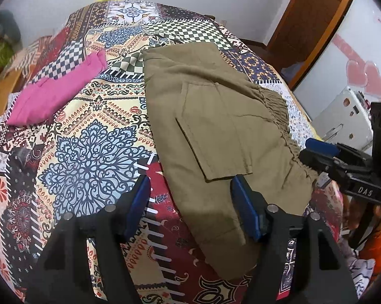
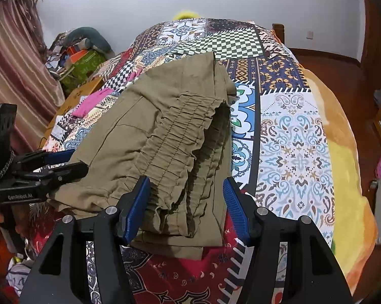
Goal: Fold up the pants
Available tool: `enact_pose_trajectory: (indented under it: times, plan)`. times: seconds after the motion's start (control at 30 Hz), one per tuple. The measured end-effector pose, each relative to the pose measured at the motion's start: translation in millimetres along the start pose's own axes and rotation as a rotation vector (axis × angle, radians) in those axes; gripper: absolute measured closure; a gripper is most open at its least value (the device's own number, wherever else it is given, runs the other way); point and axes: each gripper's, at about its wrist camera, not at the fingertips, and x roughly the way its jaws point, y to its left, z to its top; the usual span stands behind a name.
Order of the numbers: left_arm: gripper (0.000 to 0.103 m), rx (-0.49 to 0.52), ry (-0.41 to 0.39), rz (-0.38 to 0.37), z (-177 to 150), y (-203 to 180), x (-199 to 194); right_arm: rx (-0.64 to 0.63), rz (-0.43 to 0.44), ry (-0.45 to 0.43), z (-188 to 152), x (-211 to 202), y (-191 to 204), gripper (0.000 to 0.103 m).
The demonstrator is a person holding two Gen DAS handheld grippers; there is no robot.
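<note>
Olive-brown pants [image 1: 215, 116] lie folded on a patterned bedspread [image 1: 89, 152], pocket flap up and gathered elastic waistband [image 2: 180, 136] toward the near right. My left gripper [image 1: 190, 197] is open low over the pants' near left edge; the right pad rests over the cloth and the left pad over bare bedspread. My right gripper [image 2: 185, 197] is open over the waistband end of the pants [image 2: 165, 116], with the stacked elastic layers between its blue pads. Each gripper shows in the other view: the right gripper [image 1: 314, 152] at the waistband, the left gripper [image 2: 66, 163] at the pants' left side.
A folded pink garment [image 1: 56, 93] lies on the bed to the left of the pants. A yellow-orange blanket [image 2: 342, 164] edges the bed's right side. Boxes and clutter [image 2: 81, 60] stand beside the bed on the far left. An orange sleeve [image 1: 378, 238] shows at the right.
</note>
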Motion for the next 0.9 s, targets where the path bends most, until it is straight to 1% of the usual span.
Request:
enact_pose_trajectory:
  times: [0.07,0.2,0.33,0.47,0.57,0.67,0.8,0.9]
  plan:
    - [0.036,0.016,-0.003,0.008,7,0,-4,-0.004,-0.001,-0.001,2,-2,0,0.048]
    - [0.036,0.050,-0.064,0.075,24,0,-17,-0.012,-0.008,-0.016,10,-8,-2,0.047]
    - [0.036,0.024,-0.117,0.096,52,14,-23,-0.004,-0.012,-0.043,18,-15,-6,0.047]
    - [0.036,0.005,-0.136,0.105,80,29,-18,-0.014,-0.028,-0.077,29,-20,-8,0.047]
    - [0.036,-0.013,-0.131,0.094,101,41,-6,-0.013,-0.040,-0.105,40,-22,-12,0.047]
    - [0.036,-0.029,-0.106,0.071,120,52,16,-0.012,-0.058,-0.122,52,-19,-18,0.047]
    - [0.036,-0.027,-0.069,0.053,139,62,46,0.003,-0.072,-0.120,62,-9,-29,0.047]
    - [0.037,-0.039,-0.033,0.020,151,70,71,0.018,-0.074,-0.111,65,-1,-36,0.047]
